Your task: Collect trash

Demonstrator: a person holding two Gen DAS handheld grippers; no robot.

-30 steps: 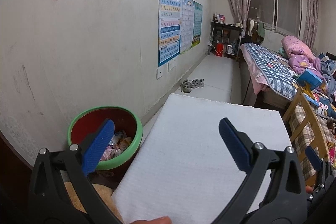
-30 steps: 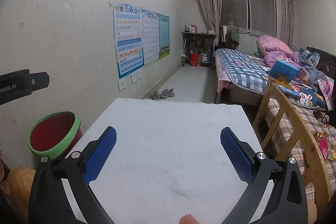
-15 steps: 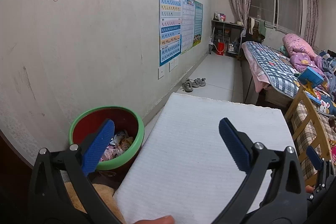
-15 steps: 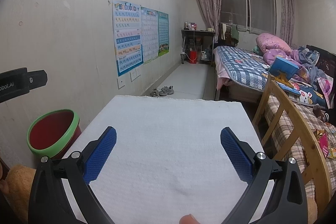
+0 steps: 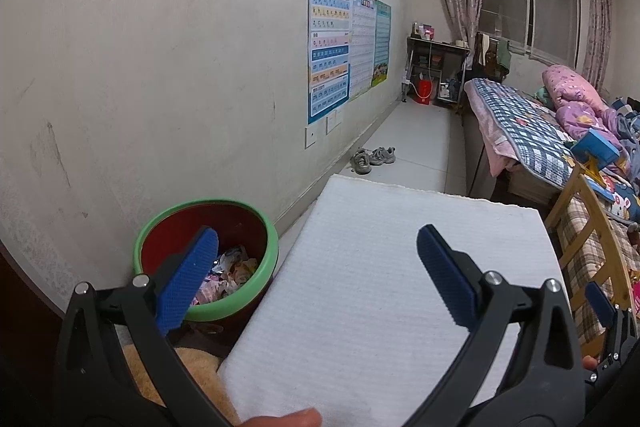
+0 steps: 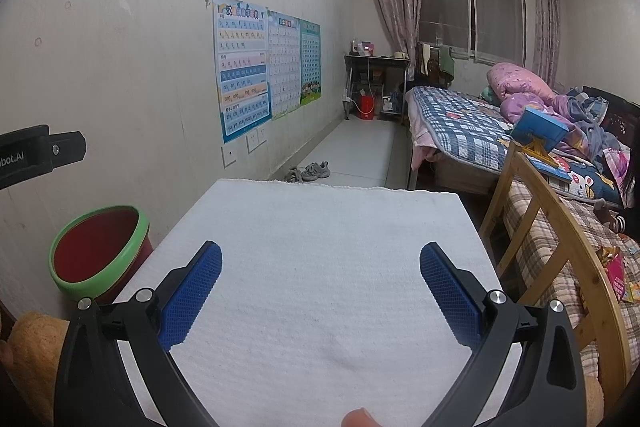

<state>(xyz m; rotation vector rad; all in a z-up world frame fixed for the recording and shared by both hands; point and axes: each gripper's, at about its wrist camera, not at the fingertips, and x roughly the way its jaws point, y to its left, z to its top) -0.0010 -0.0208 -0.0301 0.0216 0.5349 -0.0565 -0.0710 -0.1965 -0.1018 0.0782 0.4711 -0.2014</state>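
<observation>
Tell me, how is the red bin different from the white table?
The red bin is round, with a green rim; the white table is flat and rectangular. The bin holds crumpled wrappers; the table's top shows nothing on it. The bin sits lower, left of the table. Both stand near the wall.

Left black two-finger gripper with blue ribbed pads (image 5: 318, 277): jaws spread wide, nothing between them, held level and pointing forward; a bare fingertip (image 5: 280, 419) shows at the bottom edge of its view. Right black two-finger gripper with blue ribbed pads (image 6: 320, 291): jaws likewise spread wide and empty, a fingertip (image 6: 358, 417) visible below.
</observation>
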